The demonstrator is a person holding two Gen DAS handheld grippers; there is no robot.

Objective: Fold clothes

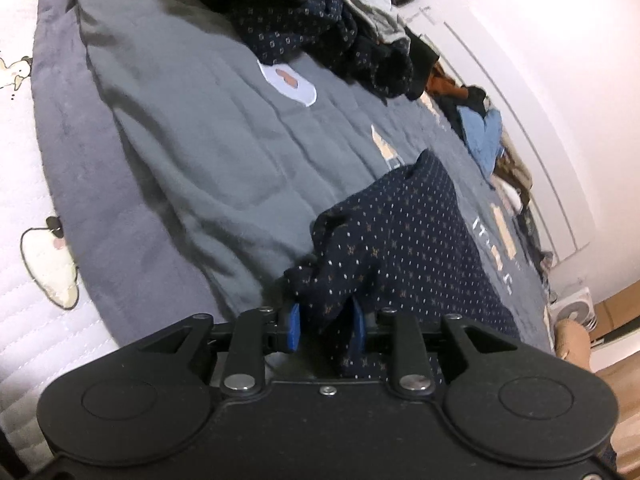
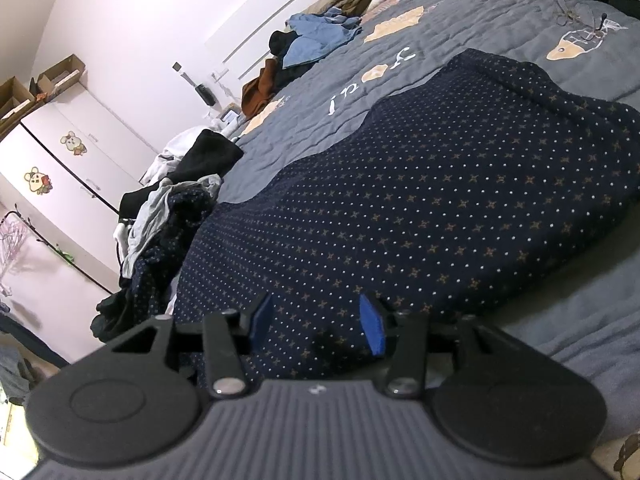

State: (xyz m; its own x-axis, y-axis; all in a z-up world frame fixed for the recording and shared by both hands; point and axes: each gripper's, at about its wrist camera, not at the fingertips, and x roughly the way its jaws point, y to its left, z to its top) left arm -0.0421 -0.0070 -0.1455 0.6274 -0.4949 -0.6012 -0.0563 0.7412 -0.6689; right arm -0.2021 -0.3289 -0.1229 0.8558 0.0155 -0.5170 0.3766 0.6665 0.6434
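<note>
Between the left gripper's [image 1: 326, 330] blue pads [image 1: 295, 327], a bunched edge of the navy dotted garment [image 1: 404, 236] is pinched tight; fabric rises ahead of the claw in a peak, so that end looks lifted to carry a fold over. Rest of the garment runs forward-right of that claw, flat on the grey quilt [image 1: 192, 128].

Right gripper [image 2: 318, 324]: pads [image 2: 372, 330] set apart, garment [image 2: 420, 192] lying between and ahead of them. Whether they bite it I cannot tell; it reads as parted, likely lining up on the near edge to match the left hold.

Containers: only the cardboard boxes [image 2: 60, 74] far ahead-left of the right claw, on top of the white wardrobe [image 2: 72, 148]. Contents too small to make out.

Unfolded clothes pile [image 2: 168, 216] sits left of the right claw, just beside the garment. More heaped clothes [image 1: 320, 28] far ahead of the left claw.
</note>
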